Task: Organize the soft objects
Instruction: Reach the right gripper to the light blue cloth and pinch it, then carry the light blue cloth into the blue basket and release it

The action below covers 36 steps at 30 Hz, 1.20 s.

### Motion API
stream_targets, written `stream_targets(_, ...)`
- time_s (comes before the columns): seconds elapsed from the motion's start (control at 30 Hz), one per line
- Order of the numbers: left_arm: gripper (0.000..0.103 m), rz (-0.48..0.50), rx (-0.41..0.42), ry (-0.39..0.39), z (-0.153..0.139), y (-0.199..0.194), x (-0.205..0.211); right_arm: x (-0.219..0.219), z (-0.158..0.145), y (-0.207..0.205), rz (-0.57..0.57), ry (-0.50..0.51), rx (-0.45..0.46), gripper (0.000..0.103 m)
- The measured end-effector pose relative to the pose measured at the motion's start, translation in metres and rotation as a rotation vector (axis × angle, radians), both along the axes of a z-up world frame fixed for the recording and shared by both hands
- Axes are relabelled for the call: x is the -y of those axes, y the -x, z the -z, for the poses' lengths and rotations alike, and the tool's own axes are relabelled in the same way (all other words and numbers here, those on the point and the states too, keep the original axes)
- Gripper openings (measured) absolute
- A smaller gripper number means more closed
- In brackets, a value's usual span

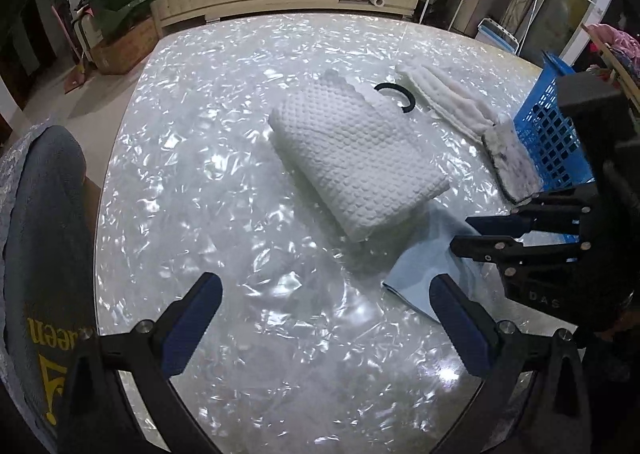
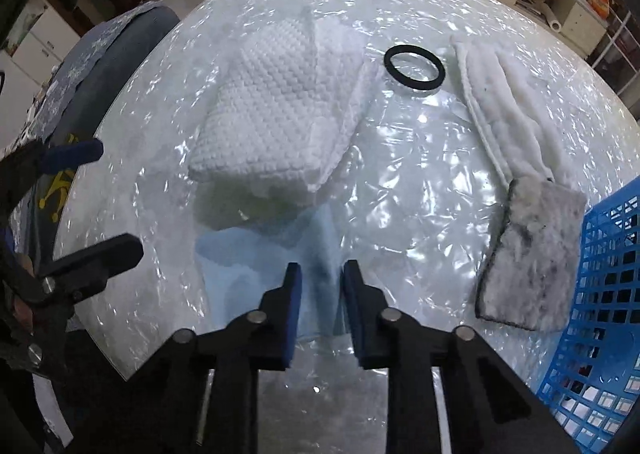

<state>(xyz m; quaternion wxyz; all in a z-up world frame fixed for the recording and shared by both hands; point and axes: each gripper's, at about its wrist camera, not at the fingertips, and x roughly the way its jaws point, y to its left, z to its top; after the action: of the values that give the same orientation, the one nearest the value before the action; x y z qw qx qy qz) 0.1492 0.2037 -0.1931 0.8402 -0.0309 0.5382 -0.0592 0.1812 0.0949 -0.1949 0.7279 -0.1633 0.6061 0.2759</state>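
Note:
A folded white waffle towel lies mid-table. A light blue cloth lies flat in front of it. My right gripper sits low over the blue cloth's edge, its jaws narrowly apart with cloth showing between them; no firm grip is visible. My left gripper is wide open and empty above bare table, left of the blue cloth. A white fluffy cloth and a grey-white furry pad lie to the right.
A blue plastic basket stands at the table's right edge. A black ring lies behind the towel. A chair with a grey cover stands at the left. The marbled table ends near a sideboard.

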Motion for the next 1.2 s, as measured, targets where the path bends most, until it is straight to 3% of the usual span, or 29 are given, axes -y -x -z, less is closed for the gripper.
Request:
stream_targets(0.1, 0.103, 0.000, 0.010, 0.009, -0.004, 0.003, 0.002, 0.001, 0.002, 0.007, -0.006, -0.018, -0.011, 0.005)
stream_targets(0.33, 0.103, 0.006, 0.036, 0.019, -0.016, 0.015, 0.006, 0.007, -0.005, 0.026, 0.021, -0.073, -0.036, 0.003)
stream_targets(0.9, 0.103, 0.016, 0.138, -0.006, -0.081, 0.036, 0.037, 0.068, -0.108, 0.064, 0.039, -0.175, 0.126, 0.003)
stream_targets(1.2, 0.103, 0.055, 0.209, 0.048, -0.123, 0.039, 0.070, 0.110, -0.148, 0.062, 0.095, -0.216, 0.196, 0.004)
